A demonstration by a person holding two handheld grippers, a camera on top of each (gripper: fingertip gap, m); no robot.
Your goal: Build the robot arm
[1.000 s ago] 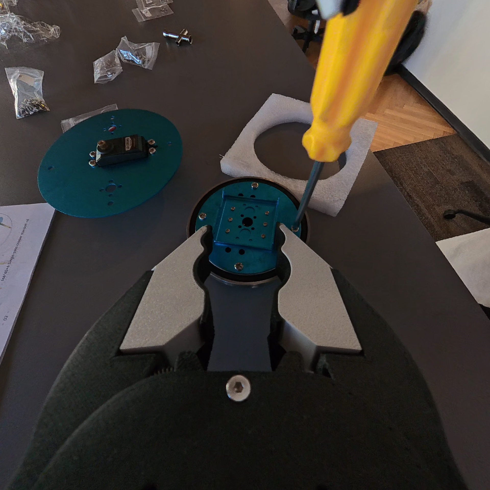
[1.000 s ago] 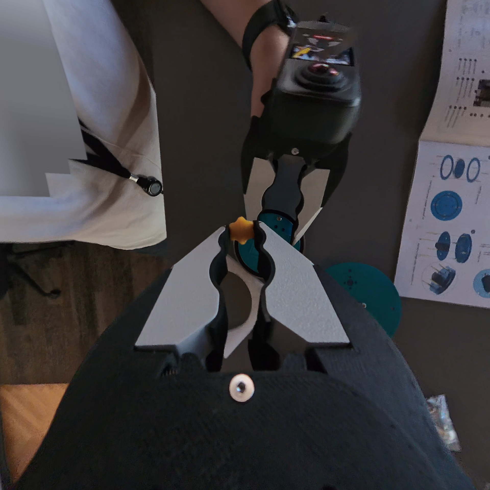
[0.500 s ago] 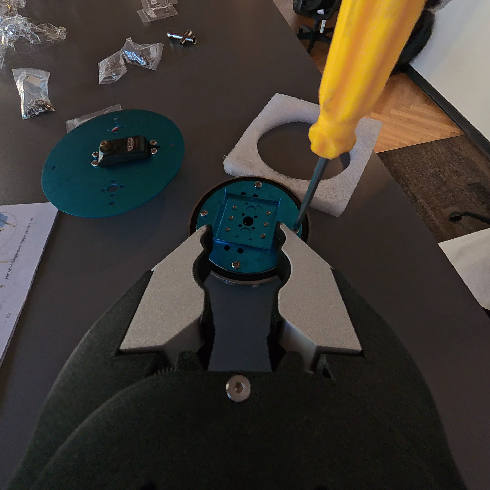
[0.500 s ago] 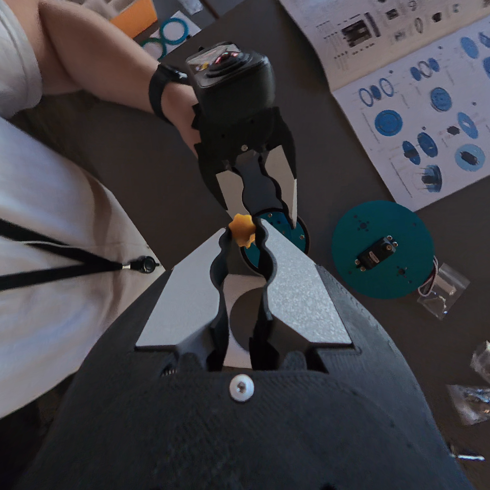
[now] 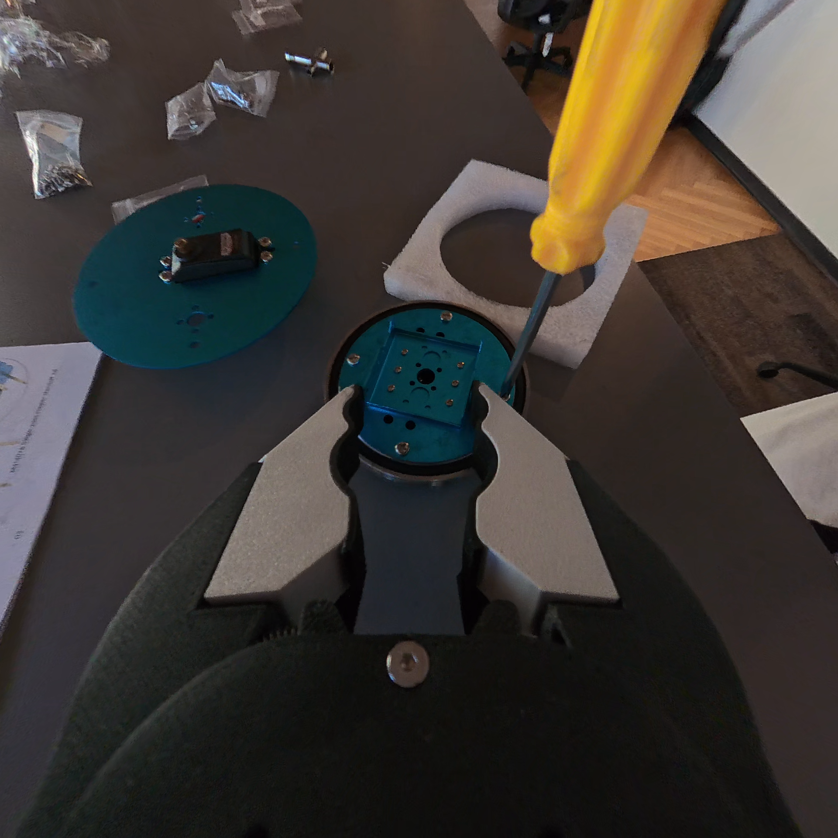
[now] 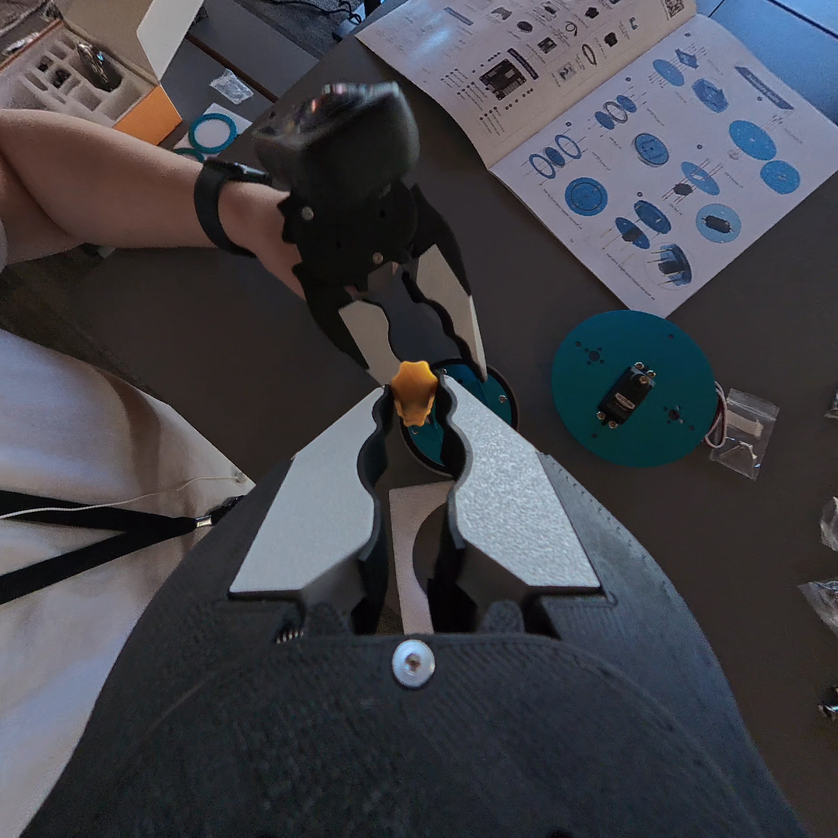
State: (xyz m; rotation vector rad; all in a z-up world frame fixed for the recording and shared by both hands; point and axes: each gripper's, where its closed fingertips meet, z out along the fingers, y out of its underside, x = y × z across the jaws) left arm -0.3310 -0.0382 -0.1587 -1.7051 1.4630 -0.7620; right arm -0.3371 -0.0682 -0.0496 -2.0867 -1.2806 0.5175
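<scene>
Closest in the left wrist view, the left gripper [image 5: 416, 394] lies low over the dark table [image 5: 635, 521], its silver fingers [image 5: 290, 494] clamped on either side of a small round blue assembly [image 5: 424, 390] ringed in black, with a square recessed plate and small screws in its face. From the upper right a yellow-handled screwdriver [image 5: 603, 136] slants down, its thin shaft meeting the assembly's rim at a screw just beside the right fingertip.

In the right wrist view the right gripper [image 6: 413, 385] is closed on the screwdriver's yellow handle [image 6: 411, 390], seen end-on between the fingertips, with the blue assembly [image 6: 492, 394] just beyond and the left gripper [image 6: 431, 362] reaching onto it from a person's hand [image 6: 254, 226] wearing a dark wristband.

Just behind the assembly lies a white foam square [image 5: 453, 226] with a round cut-out, touching or nearly touching its rim. To the left sits a larger teal disc [image 5: 136, 308] carrying a black servo [image 5: 213, 258] fastened with screws. A white instruction sheet [image 5: 31, 431] lies at the near left edge; the right wrist view shows it as an open booklet [image 6: 635, 136] with blue diagrams.

Farther back, small clear bags of hardware [image 5: 54, 154] and a metal fitting [image 5: 310, 61] are scattered on the table. Past the table's right edge are parquet floor [image 5: 694, 208], a dark carpet [image 5: 748, 326], a white wall [image 5: 780, 81] and an office chair base [image 5: 539, 50].
</scene>
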